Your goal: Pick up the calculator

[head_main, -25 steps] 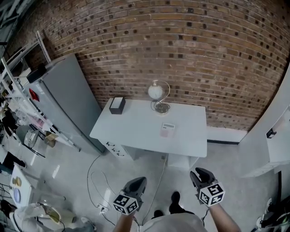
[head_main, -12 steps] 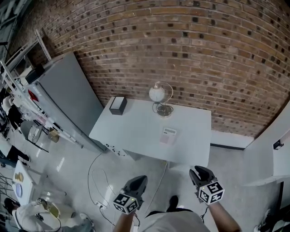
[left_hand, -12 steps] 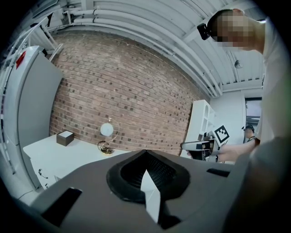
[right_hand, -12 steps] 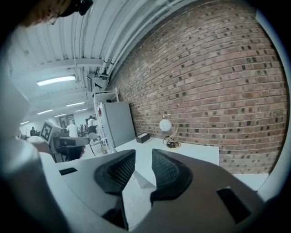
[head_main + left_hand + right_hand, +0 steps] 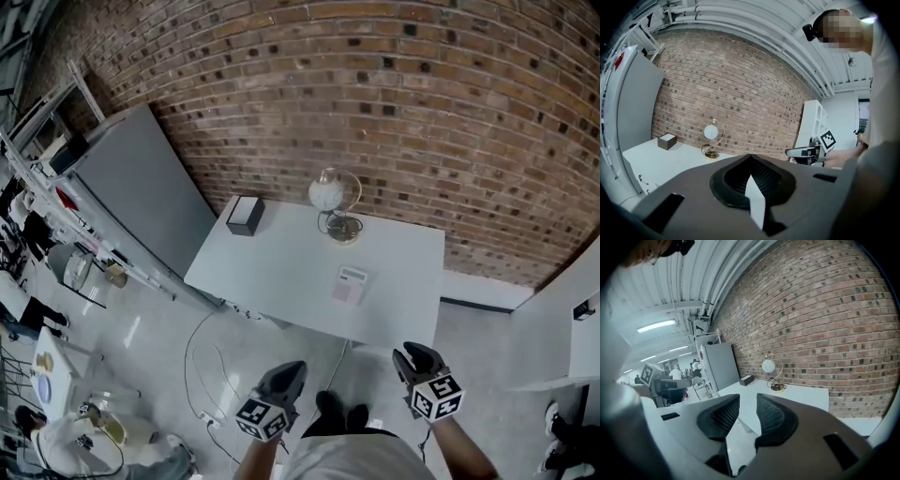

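The calculator (image 5: 350,284), small and pale with a pinkish lower half, lies flat on the white table (image 5: 281,272), right of its middle. Both grippers hang well short of the table's near edge, over the floor. My left gripper (image 5: 285,378) points at the table; in the left gripper view (image 5: 750,159) its dark pads meet at the tips with nothing held. My right gripper (image 5: 415,360) stands open, and the right gripper view (image 5: 747,400) shows a clear gap between its pads with nothing in it. The calculator cannot be made out in either gripper view.
A globe lamp (image 5: 328,194) on a metal base and a black box (image 5: 245,215) stand at the table's back edge, against the brick wall. A grey cabinet (image 5: 141,197) stands left of the table. Cables (image 5: 202,370) lie on the floor. Cluttered shelves are at the far left.
The table and calculator have grown slightly and slid lower and rightward in the head view as I moved closer. Both grippers keep their places in the frame and their jaws are unchanged.
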